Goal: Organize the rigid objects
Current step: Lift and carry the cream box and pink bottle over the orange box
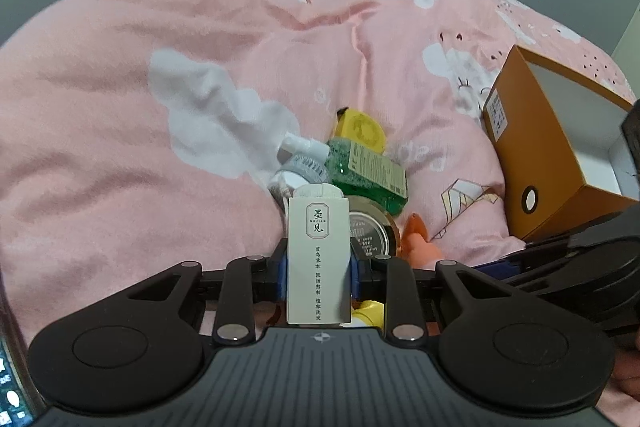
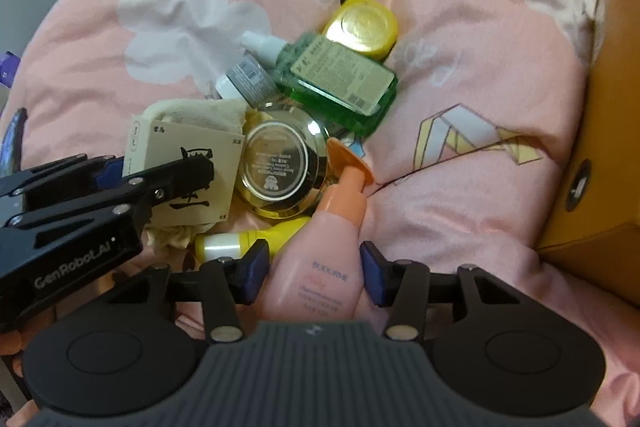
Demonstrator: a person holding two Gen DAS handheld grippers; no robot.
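My left gripper [image 1: 318, 267] is shut on a tall white carton [image 1: 318, 247] with dark printed characters, holding it upright above the pile. The right wrist view shows that same carton [image 2: 188, 163] clamped in the left gripper [image 2: 160, 171]. A pink pump bottle [image 2: 320, 259] with an orange nozzle lies between the blue pads [image 2: 256, 267] of my right gripper [image 2: 314, 267]. The pads stand close beside its body, with a thin gap on the left side. The bottle rests on the pink bedding.
The pile holds a green bottle [image 2: 340, 79], a yellow jar [image 2: 362, 27], a gold round compact [image 2: 280, 167], a yellow bottle [image 2: 248, 239] and a small grey bottle [image 2: 248, 83]. An open orange box [image 1: 560, 147] sits at the right on the bed.
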